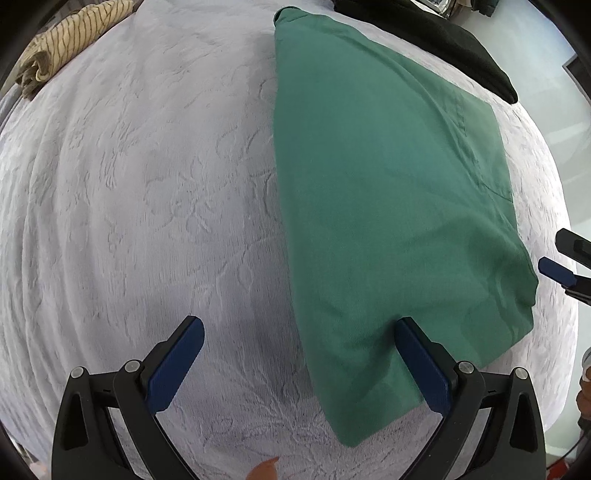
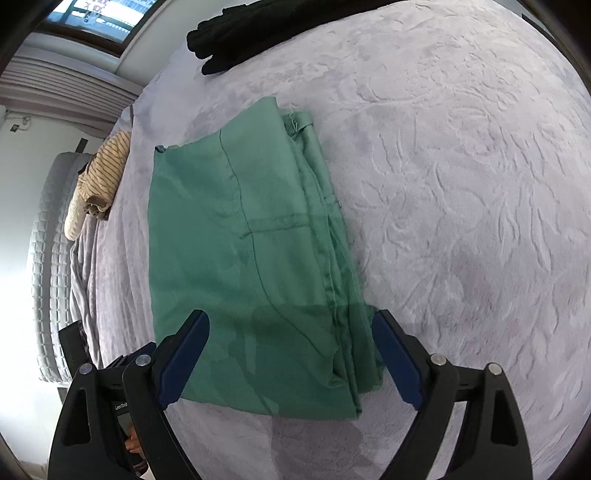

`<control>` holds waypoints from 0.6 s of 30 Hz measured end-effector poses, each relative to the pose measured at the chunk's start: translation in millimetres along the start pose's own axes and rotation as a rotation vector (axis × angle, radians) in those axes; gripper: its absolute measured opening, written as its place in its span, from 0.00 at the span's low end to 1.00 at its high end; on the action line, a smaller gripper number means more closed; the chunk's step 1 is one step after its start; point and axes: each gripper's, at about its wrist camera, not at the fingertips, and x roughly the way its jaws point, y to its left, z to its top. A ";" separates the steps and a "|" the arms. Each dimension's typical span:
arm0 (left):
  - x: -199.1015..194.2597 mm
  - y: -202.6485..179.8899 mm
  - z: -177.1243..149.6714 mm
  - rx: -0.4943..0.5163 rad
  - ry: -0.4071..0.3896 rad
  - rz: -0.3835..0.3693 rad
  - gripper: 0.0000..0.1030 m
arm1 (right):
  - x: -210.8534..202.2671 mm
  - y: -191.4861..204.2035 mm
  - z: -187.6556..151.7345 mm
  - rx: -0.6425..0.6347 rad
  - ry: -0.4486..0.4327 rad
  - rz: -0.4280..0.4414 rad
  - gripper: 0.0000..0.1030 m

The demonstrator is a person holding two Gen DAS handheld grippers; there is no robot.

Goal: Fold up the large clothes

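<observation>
The green garment [image 2: 251, 258] lies folded into a compact rectangle on the bed [image 2: 461, 184], toward its middle, layered edges stacked along one side. Judge the fold largely complete; at most a final squaring remains. Your right gripper [image 2: 291, 332] hangs over its near end, jaws spread, gripping nothing. Your left gripper [image 1: 299, 339] straddles a near corner, likewise spread and empty. A striped cloth [image 2: 107, 166] and a black garment [image 2: 258, 33] sit at the bed's edges.

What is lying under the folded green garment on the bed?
The folded green garment lies flat on a pale lilac bedspread with an embossed flower pattern, which shows all around it. Whether anything else is beneath it cannot be seen; the cloth covers that area.
</observation>
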 end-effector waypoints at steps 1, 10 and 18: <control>0.1 -0.2 1.6 0.003 -0.004 0.001 1.00 | 0.5 -0.6 3.0 0.000 0.000 -0.001 0.89; -5.8 9.0 19.9 -0.009 -0.049 -0.080 1.00 | 12.1 -13.5 18.6 0.053 0.039 0.014 0.89; 12.4 34.1 55.3 -0.071 -0.043 -0.240 1.00 | 37.4 -9.9 52.4 -0.027 0.051 0.112 0.89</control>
